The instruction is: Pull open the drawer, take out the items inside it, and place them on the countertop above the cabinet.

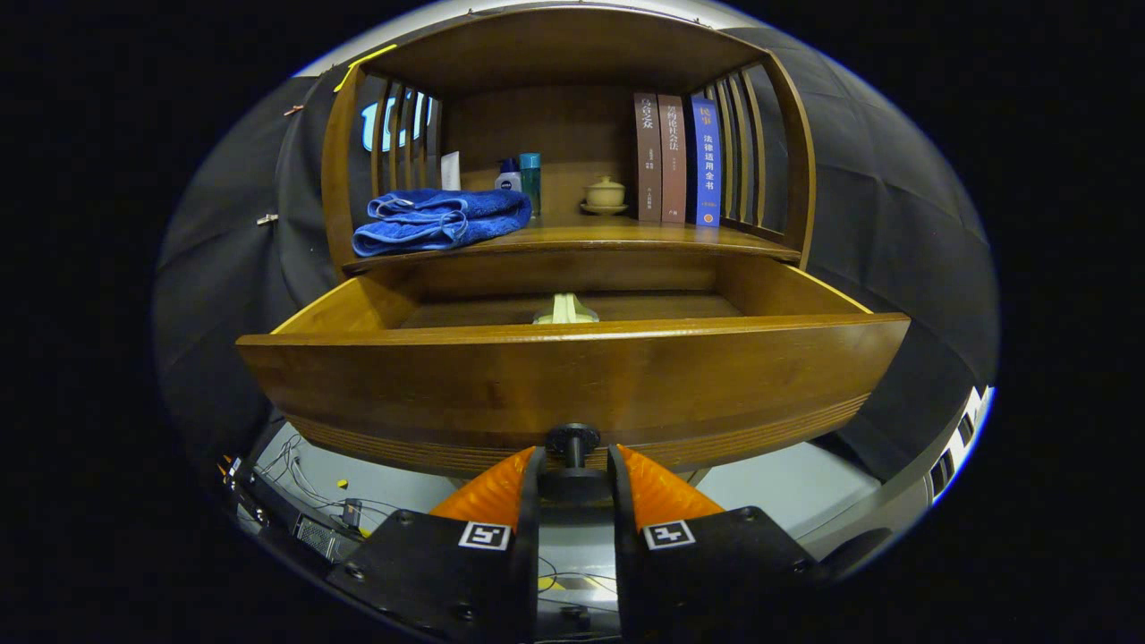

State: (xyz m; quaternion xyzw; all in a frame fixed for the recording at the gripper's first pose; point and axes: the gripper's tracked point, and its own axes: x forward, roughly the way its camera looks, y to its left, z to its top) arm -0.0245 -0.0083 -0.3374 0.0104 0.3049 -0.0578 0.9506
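Note:
The wooden drawer stands pulled out toward me, its front panel just ahead of the fingers. My gripper is shut on the drawer's black knob, with the orange fingers pressing on it from both sides. Inside the drawer a pale cream item peeks above the front edge; its lower part is hidden. The countertop lies right above the drawer, under the cabinet's upper shelf.
On the countertop lie a folded blue towel at the left, small bottles, a lidded cup on a saucer and three upright books at the right. Cables and electronics lie on the floor below left.

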